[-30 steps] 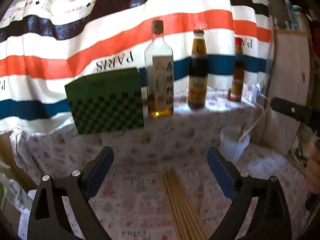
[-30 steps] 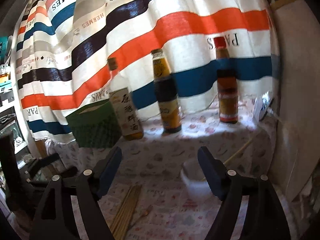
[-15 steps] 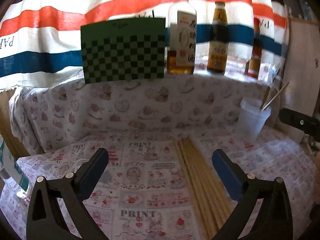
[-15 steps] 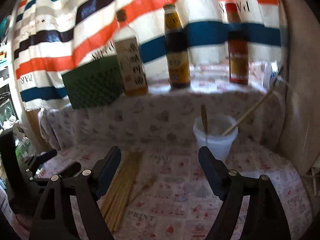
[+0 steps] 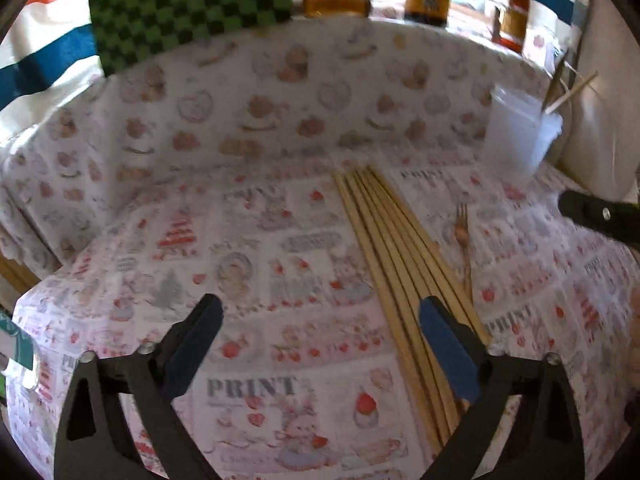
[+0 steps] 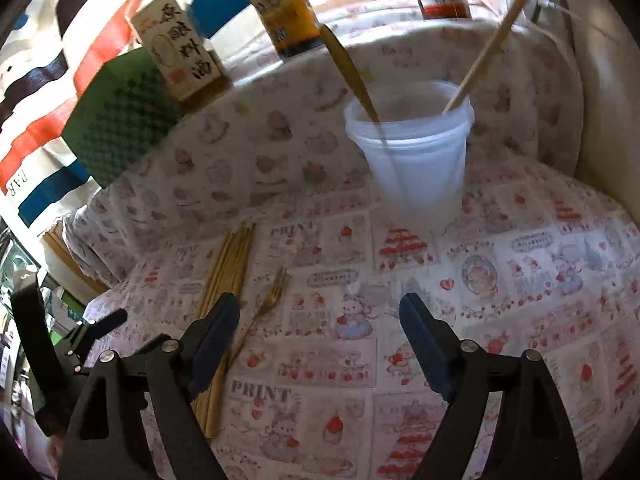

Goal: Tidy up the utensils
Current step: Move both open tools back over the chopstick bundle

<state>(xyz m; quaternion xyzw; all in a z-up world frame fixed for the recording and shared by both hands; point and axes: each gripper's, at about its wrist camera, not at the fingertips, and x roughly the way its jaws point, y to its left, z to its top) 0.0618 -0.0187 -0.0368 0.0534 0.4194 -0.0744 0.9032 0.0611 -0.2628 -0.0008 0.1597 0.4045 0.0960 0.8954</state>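
A bundle of wooden chopsticks (image 5: pixel 400 264) lies on the printed tablecloth, with a small gold fork (image 5: pixel 463 240) beside it on the right. A translucent plastic cup (image 5: pixel 520 132) stands at the far right and holds a chopstick and a gold utensil. My left gripper (image 5: pixel 320 336) is open and empty, its right finger over the near end of the chopsticks. In the right wrist view my right gripper (image 6: pixel 320 328) is open and empty, above the cloth in front of the cup (image 6: pixel 412 152), with the fork (image 6: pixel 268 304) and chopsticks (image 6: pixel 228 280) to its left.
A green checkered box (image 5: pixel 188 8) and several sauce bottles (image 6: pixel 292 12) stand on a raised ledge behind the cloth. A striped fabric hangs behind them. The left gripper shows at the left edge of the right wrist view (image 6: pixel 84 336).
Both grippers have dropped down and tilted toward the tablecloth, moving closer to the chopsticks, fork and cup. The bottles have slid up toward the top edge. Both stay open.
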